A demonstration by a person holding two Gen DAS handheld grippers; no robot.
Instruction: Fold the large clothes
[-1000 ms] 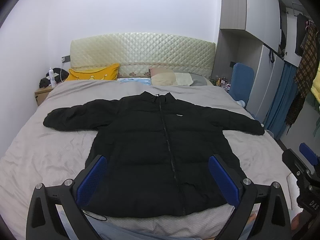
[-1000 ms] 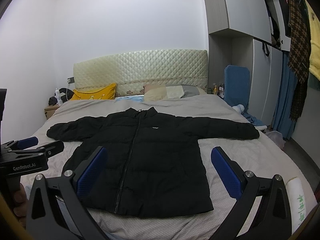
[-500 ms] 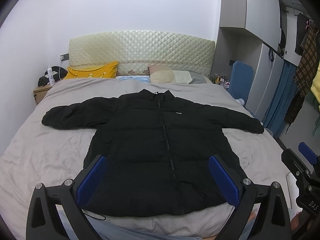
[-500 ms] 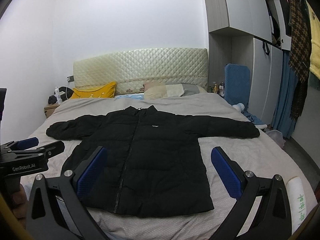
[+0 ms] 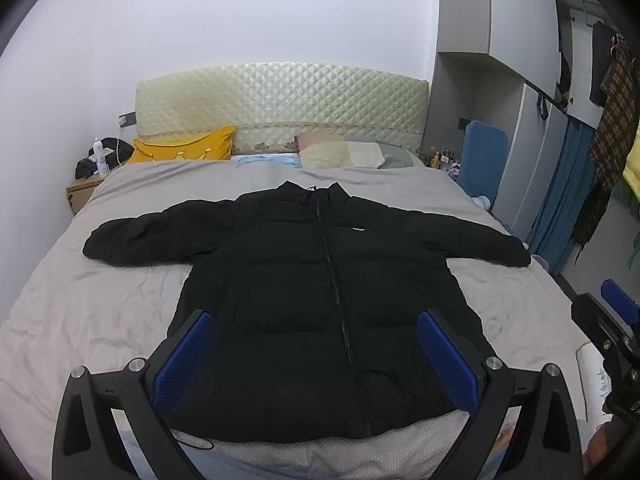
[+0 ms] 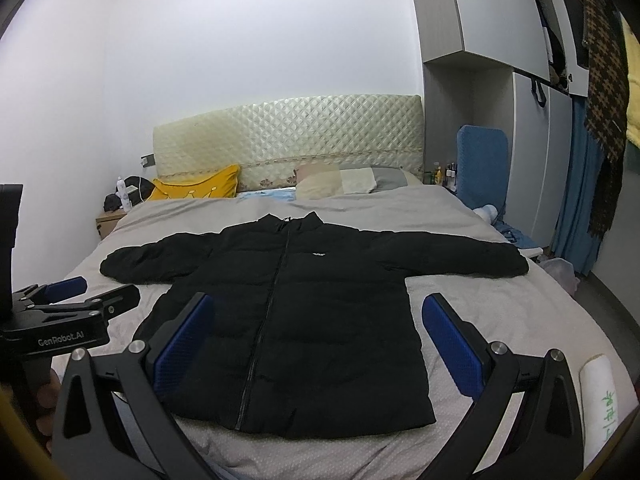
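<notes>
A large black puffer jacket lies flat and zipped on the grey bed, both sleeves spread out sideways, collar toward the headboard. It also shows in the right wrist view. My left gripper is open and empty, held above the jacket's hem at the foot of the bed. My right gripper is open and empty, also over the hem. The left gripper shows at the left edge of the right wrist view, and the right gripper shows at the right edge of the left wrist view.
A yellow pillow and beige pillows lie at the quilted headboard. A nightstand with a bottle stands at the left. A blue chair, wardrobe and hanging clothes line the right side. A white roll lies on the bed's near right corner.
Both grippers have stayed open and empty. The views have shifted slightly, with the jacket sitting a little lower and nearer in the frames. The jacket itself has not moved.
</notes>
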